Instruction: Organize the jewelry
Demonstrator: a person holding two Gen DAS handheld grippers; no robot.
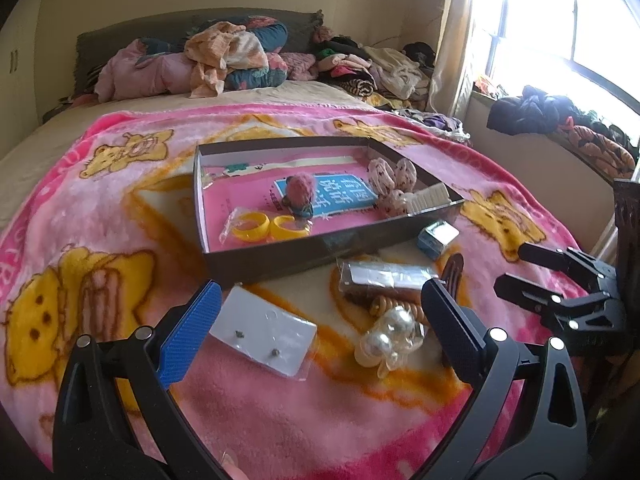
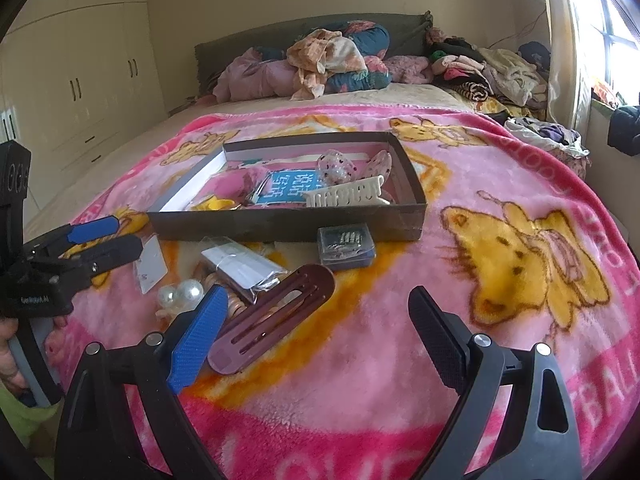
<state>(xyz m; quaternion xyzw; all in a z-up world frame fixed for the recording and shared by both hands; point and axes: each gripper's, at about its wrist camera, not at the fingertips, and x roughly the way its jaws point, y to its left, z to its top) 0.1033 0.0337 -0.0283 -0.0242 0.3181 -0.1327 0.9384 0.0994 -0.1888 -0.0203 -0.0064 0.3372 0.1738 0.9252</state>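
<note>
A dark shallow box [image 1: 304, 252] [image 2: 280, 230] lies on the pink blanket, holding yellow bangles [image 1: 264, 228], a pink pompom [image 1: 300, 190], a white comb clip [image 2: 348, 196] and a spotted bow [image 1: 394, 178]. In front of it lie a white earring card [image 1: 262, 336], a pearl hair piece [image 1: 386, 338] [image 2: 180, 294], a clear packet [image 1: 384, 278] [image 2: 244, 266], a brown hair clip [image 2: 276, 322] and a small clear case [image 2: 346, 246]. My left gripper [image 1: 320, 336] is open above the card and pearls. My right gripper [image 2: 316, 336] is open, its left finger beside the brown clip.
The pink bear blanket [image 2: 520, 260] covers the bed. Piles of clothes and bedding [image 1: 224, 60] lie at the headboard. A window [image 1: 560, 28] is on the right, wardrobes [image 2: 80, 80] on the left. The right gripper also shows in the left wrist view [image 1: 516, 268].
</note>
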